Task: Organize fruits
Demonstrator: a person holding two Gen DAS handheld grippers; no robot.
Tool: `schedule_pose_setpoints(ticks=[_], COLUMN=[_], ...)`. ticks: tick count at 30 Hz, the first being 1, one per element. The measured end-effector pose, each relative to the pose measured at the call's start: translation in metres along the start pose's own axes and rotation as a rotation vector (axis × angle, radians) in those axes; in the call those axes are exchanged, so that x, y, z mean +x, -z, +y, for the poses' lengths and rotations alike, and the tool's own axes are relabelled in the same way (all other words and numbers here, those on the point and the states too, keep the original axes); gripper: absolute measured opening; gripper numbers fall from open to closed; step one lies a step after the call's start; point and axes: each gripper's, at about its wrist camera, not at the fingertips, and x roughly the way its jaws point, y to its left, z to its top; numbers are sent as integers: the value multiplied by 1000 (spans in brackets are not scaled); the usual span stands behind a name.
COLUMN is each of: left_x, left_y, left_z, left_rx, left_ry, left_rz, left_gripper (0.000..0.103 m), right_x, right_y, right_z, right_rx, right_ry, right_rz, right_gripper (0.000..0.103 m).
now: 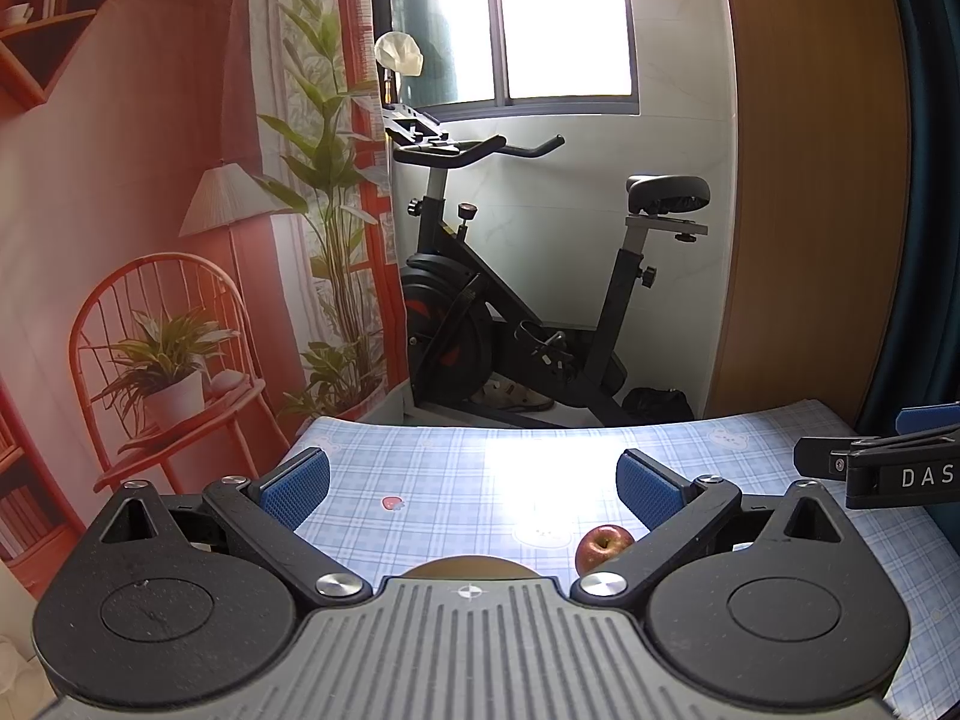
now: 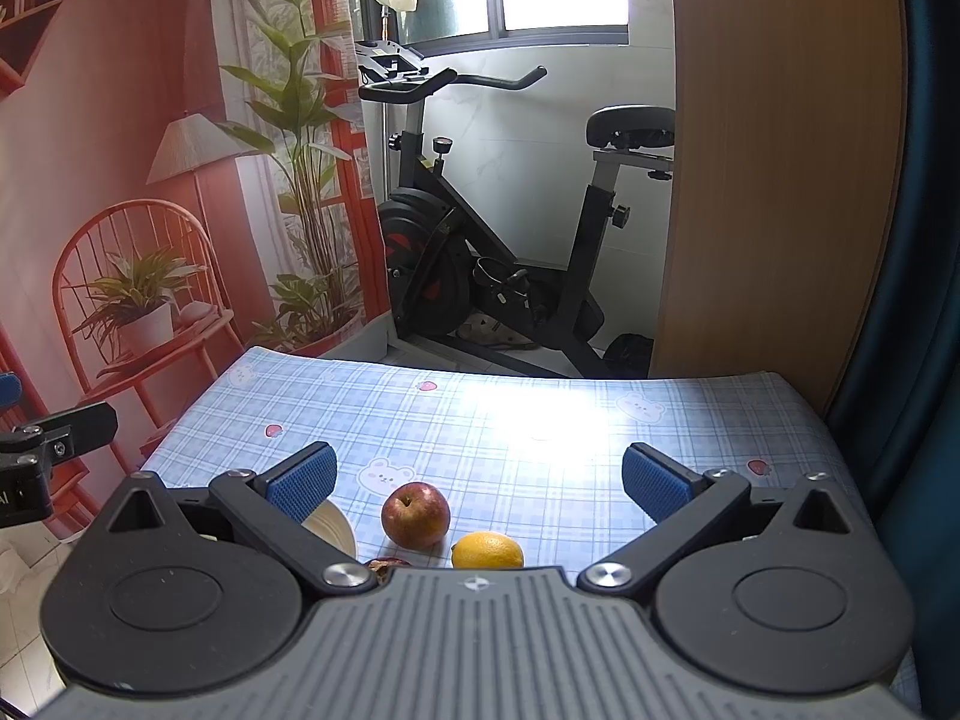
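Observation:
A red apple (image 2: 416, 515) lies on the blue checked tablecloth (image 2: 510, 420), with a yellow lemon (image 2: 487, 550) just right of it, nearer me. A cream plate (image 2: 333, 531) shows partly behind my right gripper's left finger. A small dark red fruit (image 2: 387, 565) peeks out at the gripper body's edge. My right gripper (image 2: 480, 477) is open and empty, above and behind the fruits. In the left wrist view the apple (image 1: 603, 546) lies by the right finger, and a brown plate rim (image 1: 468, 567) shows below. My left gripper (image 1: 474, 483) is open and empty.
The table (image 1: 540, 450) ends at a far edge, with an exercise bike (image 1: 510, 312) beyond it. A wooden panel (image 1: 816, 180) stands at the right. A printed backdrop (image 1: 150, 210) hangs at the left. The right gripper's side (image 1: 888, 471) shows at the right of the left wrist view.

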Motion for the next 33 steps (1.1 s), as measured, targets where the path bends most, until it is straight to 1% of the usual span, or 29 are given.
schedule_pose_setpoints(ticks=[18, 20, 23, 26, 28, 33], left_x=[-1, 1, 6, 14, 19, 31], left_y=[0, 1, 3, 5, 7, 16], left_z=[0, -1, -2, -1, 1, 1], left_rx=[4, 12, 25, 26, 24, 37], left_ry=[-2, -21, -67, -87, -92, -74], left_rz=[-4, -7, -8, -10, -16, -41], left_gripper=[103, 103, 103, 103, 103, 102], right_x=[0, 2, 7, 16, 23, 44], right_y=[0, 0, 4, 7, 10, 25], right_z=[0, -2, -8, -11, -11, -11], right_rx=[2, 15, 38, 36, 13, -44], right_ry=[-4, -16, -52, -80, -82, -62], right_rz=[-1, -5, -1, -8, -19, -63], right_gripper=[103, 103, 103, 103, 103, 103])
